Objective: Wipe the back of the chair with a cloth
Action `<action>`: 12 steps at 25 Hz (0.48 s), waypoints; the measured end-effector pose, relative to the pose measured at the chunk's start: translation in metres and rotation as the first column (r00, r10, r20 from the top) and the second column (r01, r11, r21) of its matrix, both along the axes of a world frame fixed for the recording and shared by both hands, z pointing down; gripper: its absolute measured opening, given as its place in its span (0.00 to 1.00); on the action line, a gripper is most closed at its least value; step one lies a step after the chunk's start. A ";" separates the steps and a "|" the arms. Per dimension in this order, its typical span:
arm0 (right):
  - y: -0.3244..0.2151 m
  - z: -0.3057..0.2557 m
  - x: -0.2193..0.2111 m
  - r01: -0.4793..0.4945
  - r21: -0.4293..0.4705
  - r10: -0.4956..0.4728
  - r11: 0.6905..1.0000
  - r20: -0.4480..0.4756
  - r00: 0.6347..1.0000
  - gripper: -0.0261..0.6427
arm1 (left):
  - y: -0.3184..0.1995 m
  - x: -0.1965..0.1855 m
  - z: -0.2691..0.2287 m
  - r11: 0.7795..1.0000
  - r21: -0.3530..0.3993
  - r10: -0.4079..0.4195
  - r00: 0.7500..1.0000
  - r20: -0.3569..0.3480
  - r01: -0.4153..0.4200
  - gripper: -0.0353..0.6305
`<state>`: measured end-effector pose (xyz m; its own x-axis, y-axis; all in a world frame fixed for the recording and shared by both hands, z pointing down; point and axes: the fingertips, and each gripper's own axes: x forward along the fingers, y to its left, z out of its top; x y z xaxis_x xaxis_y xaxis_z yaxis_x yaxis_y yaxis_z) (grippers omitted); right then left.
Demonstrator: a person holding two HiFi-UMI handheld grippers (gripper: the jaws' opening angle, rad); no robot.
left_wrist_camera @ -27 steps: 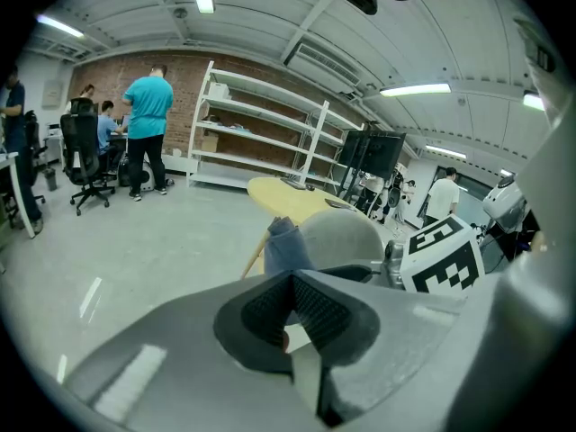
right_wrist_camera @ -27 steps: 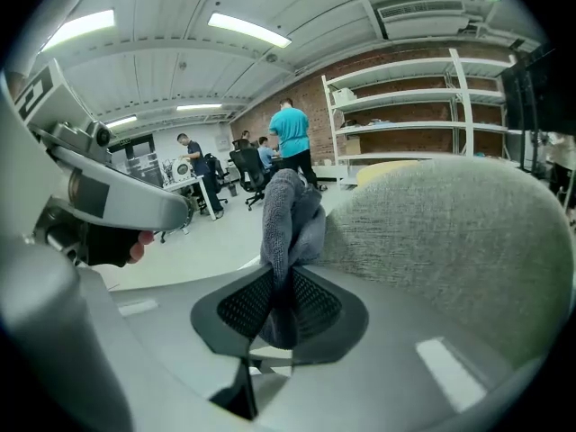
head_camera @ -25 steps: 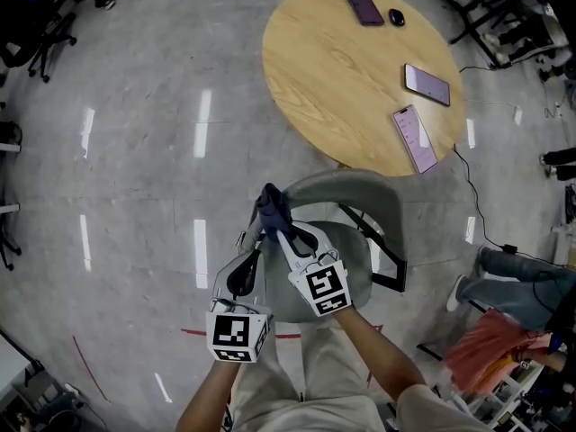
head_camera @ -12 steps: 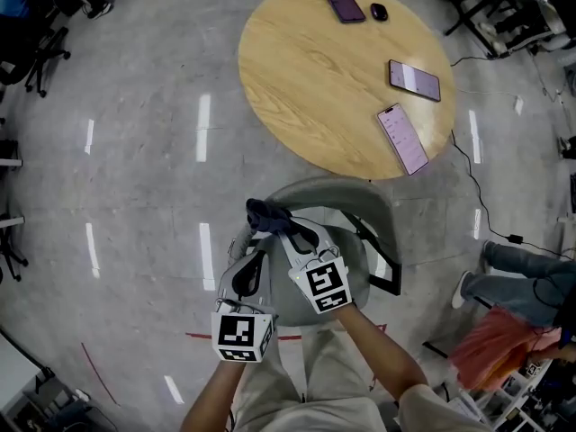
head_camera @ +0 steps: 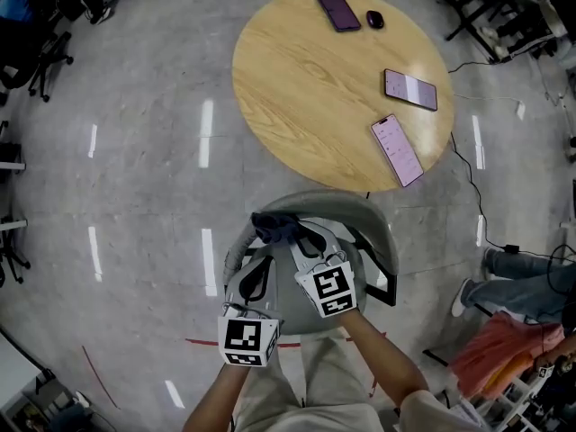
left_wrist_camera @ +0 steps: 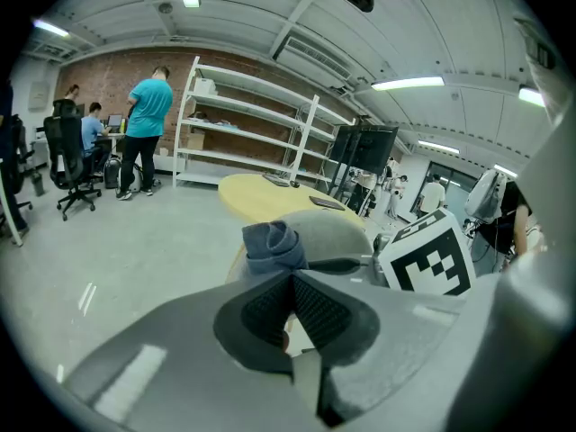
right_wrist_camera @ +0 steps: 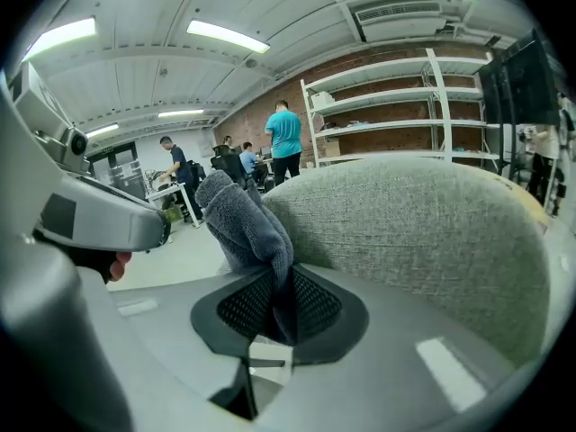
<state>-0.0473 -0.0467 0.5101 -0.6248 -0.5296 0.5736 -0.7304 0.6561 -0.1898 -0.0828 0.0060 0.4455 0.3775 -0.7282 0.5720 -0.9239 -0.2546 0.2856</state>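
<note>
The right gripper (right_wrist_camera: 279,306) is clamped on one end of the blue cloth (right_wrist_camera: 241,216), so the free bunch reaches past the jaws onto the left part of the chair back (right_wrist_camera: 405,241). Its long axis follows the jaws, pointing away from the person. The left gripper (left_wrist_camera: 290,306), closed and empty, hangs just beside.

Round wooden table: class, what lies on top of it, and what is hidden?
On the table lie a dark phone, a small black object beside it, a second phone and a third phone nearest the chair. Its top hides its base and anything beneath.
</note>
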 end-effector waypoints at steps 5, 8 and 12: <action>-0.005 0.002 0.017 -0.025 0.004 0.025 1.000 -0.012 1.000 0.15 | -0.005 0.009 0.001 1.000 -0.001 0.004 1.000 0.000 -0.004 0.05; -0.009 0.003 0.029 -0.046 0.006 0.046 0.999 -0.018 0.999 0.15 | -0.007 0.015 0.003 1.000 -0.002 0.009 1.000 0.001 -0.009 0.05; -0.015 0.000 0.040 -0.063 0.017 0.063 0.998 -0.012 0.998 0.15 | -0.011 0.024 0.003 1.000 -0.002 0.016 1.000 0.001 -0.016 0.05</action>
<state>-0.0071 -0.0618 0.5101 -0.5829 -0.5775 0.5716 -0.7726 0.6118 -0.1698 -0.0587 -0.0048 0.4487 0.3885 -0.7209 0.5739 -0.9200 -0.2687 0.2852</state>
